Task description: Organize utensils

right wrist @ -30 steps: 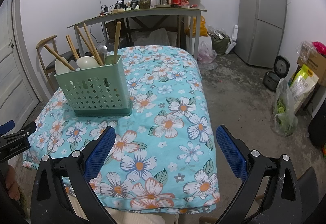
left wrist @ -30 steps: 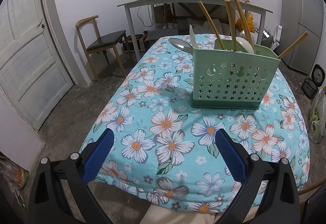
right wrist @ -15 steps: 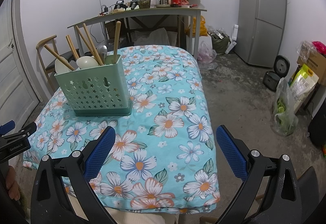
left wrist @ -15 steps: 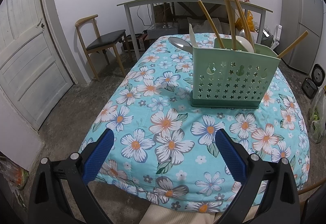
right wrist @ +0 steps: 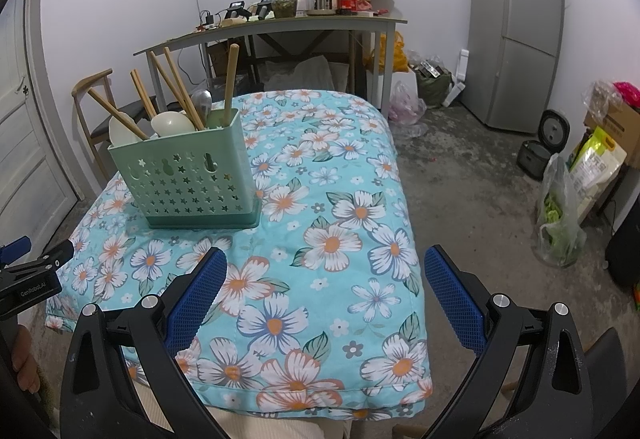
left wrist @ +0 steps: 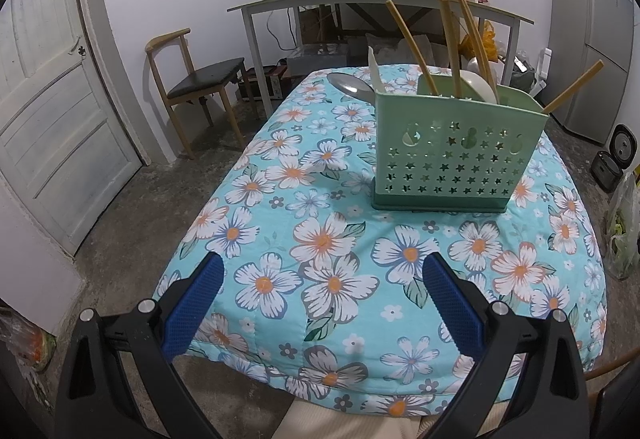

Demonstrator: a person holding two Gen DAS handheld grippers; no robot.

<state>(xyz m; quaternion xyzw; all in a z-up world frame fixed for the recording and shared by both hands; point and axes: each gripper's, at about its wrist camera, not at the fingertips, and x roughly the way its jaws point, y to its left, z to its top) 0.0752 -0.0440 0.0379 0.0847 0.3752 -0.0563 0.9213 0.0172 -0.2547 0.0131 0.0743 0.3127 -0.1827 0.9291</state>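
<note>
A green perforated utensil holder (left wrist: 454, 153) (right wrist: 188, 175) stands on the floral-covered table (left wrist: 320, 239) (right wrist: 340, 239). Wooden chopsticks (left wrist: 450, 47) (right wrist: 176, 91), a white spoon (left wrist: 478, 85) (right wrist: 172, 124) and a metal spoon (left wrist: 350, 83) (right wrist: 203, 101) stick out of it. My left gripper (left wrist: 322, 297) is open over the table's near edge, well short of the holder, holding nothing. My right gripper (right wrist: 322, 295) is also open and empty over the near right part of the table. The left gripper's tip (right wrist: 24, 271) shows at the right wrist view's left edge.
A wooden chair (left wrist: 192, 79) and a white door (left wrist: 52, 119) stand to the left. A cluttered grey desk (left wrist: 380, 3) (right wrist: 280, 27) is behind the table. A fridge (right wrist: 516, 35), a rice cooker (right wrist: 542, 151) and bags (right wrist: 560, 215) sit on the floor at right.
</note>
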